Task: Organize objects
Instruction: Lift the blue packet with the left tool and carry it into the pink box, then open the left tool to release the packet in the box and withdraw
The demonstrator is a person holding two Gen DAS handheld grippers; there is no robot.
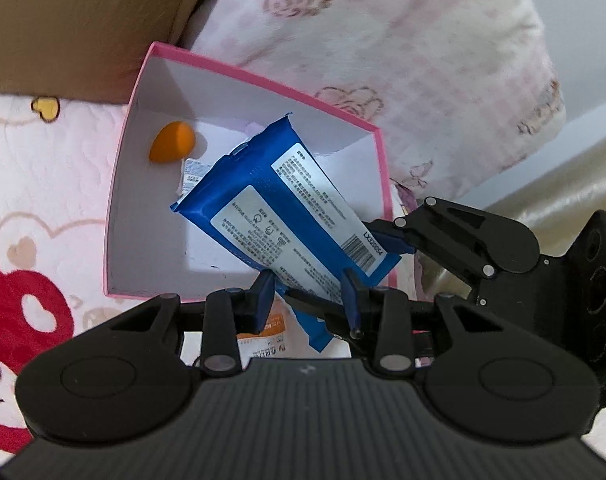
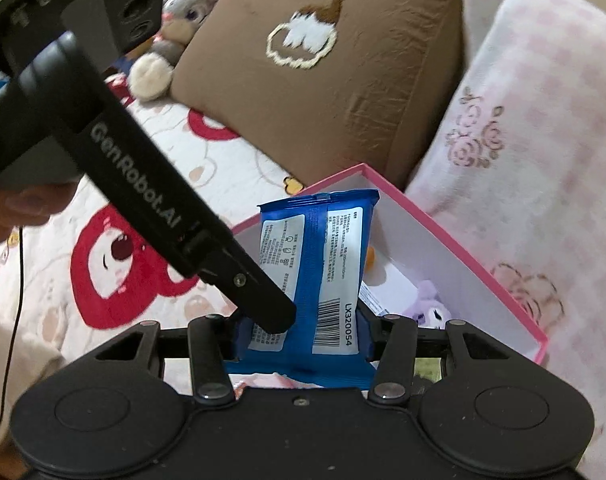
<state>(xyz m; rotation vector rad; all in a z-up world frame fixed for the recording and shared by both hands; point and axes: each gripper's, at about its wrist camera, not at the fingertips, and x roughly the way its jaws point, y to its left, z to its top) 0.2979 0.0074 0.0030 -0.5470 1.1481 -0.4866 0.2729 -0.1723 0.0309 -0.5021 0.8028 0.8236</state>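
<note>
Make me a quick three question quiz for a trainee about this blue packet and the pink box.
1. True or false: the right gripper is shut on the blue packet.
2. What color is the egg-shaped sponge in the pink box?
3. The left gripper is: A) open B) clamped on the box rim.

Key: 1 true; 2 orange; 3 A.

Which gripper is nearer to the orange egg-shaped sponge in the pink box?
Left. The left gripper faces the orange egg-shaped sponge; the right gripper is at the box's far side.
</note>
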